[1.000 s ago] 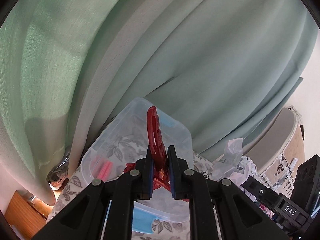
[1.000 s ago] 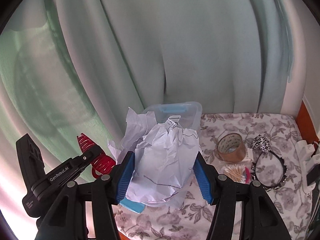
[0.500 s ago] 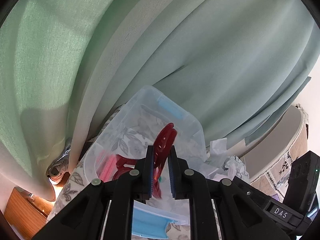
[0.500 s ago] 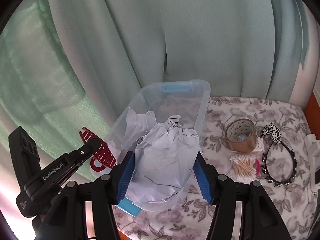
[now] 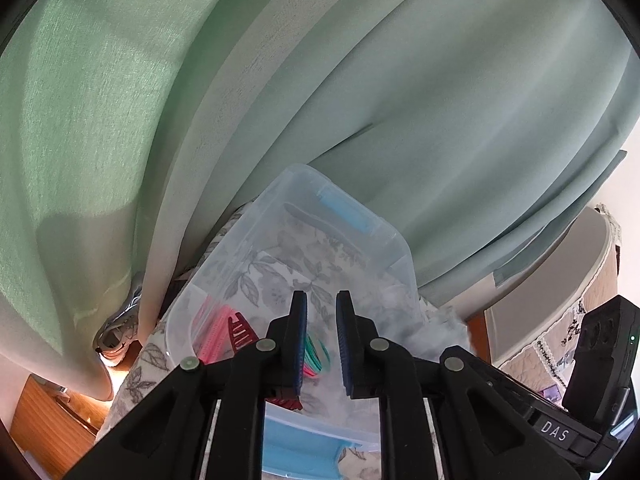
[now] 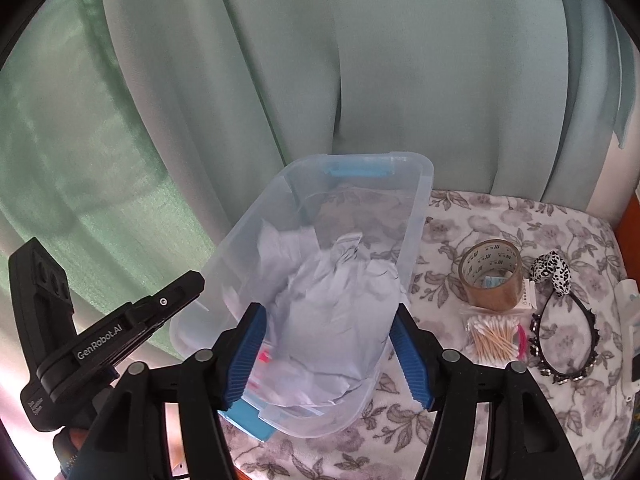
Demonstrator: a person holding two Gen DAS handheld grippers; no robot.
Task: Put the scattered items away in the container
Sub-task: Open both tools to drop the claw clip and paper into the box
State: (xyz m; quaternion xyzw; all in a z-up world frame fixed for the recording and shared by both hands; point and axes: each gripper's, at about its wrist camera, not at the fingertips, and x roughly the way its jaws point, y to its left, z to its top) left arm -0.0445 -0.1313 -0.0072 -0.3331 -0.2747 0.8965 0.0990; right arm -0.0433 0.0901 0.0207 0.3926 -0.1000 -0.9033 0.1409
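Note:
A clear plastic bin [image 5: 400, 252] with blue handles stands on the flowered cloth against the curtain. Above its near end hovers my left gripper [image 5: 321, 300], narrowly open, with nothing between its pads. The red hair claw [image 5: 242, 334] lies inside the bin beside pink items and green hair ties [image 5: 318, 354]. In the right wrist view my right gripper [image 6: 328, 308] stands wide open over the bin [image 6: 424, 168]. The crumpled white paper [image 6: 332, 304], blurred, sits down in the bin between the fingers. The left gripper [image 6: 192, 280] shows at the bin's left side.
On the flowered cloth [image 6: 500, 216] right of the bin lie a brown tape roll [image 6: 491, 272], a bag of cotton swabs [image 6: 494, 334] and a black headband with a spotted bow [image 6: 560, 320]. A pale green curtain [image 6: 360, 80] hangs close behind. A shoe [image 5: 120, 328] lies on the floor below.
The left gripper let go of the red hair claw, which dropped into the bin. The right gripper moved forward over the bin and the crumpled paper sank from between its pads into it.

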